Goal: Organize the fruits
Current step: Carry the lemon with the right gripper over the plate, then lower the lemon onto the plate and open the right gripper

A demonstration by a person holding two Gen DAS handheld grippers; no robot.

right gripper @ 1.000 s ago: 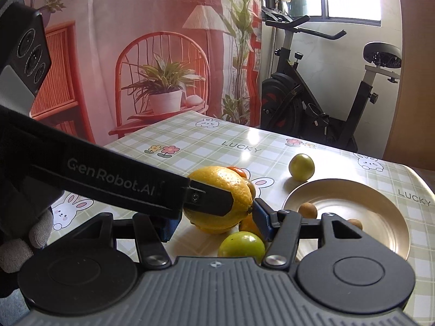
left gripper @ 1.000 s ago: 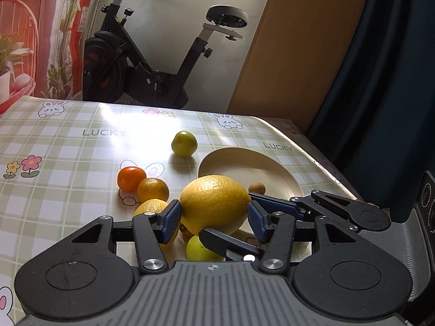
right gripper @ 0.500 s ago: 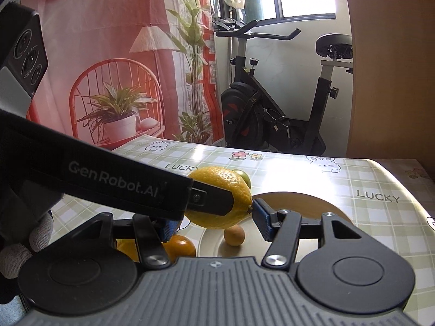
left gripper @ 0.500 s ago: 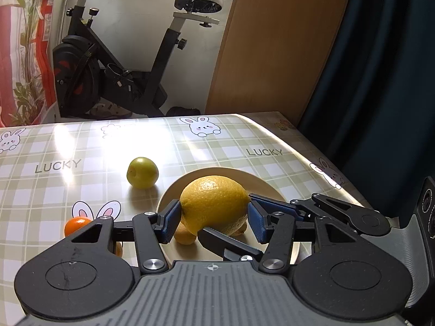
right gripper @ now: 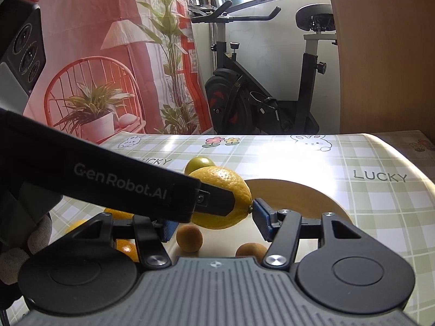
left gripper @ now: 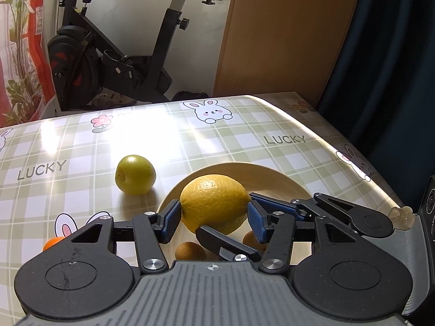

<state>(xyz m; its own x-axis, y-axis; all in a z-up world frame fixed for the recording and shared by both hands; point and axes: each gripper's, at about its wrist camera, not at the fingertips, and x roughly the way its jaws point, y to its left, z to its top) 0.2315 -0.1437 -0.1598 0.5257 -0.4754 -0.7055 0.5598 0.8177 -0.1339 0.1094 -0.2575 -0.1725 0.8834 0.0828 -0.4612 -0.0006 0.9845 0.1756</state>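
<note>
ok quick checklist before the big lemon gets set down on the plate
1. Left claw on the lemon: ok, both blue pads sit against its sides.
2. Right claw on the lemon: cannot tell, one pad meets its tip, the other is hidden behind the left claw's finger.
3. Lemon over the plate: ok in both views.
4. Landing spot: not ok, two small brown fruits lie on the plate close below the lemon.
5. Green fruit out of the way: ok, it is on the tablecloth beside the plate.
</note>
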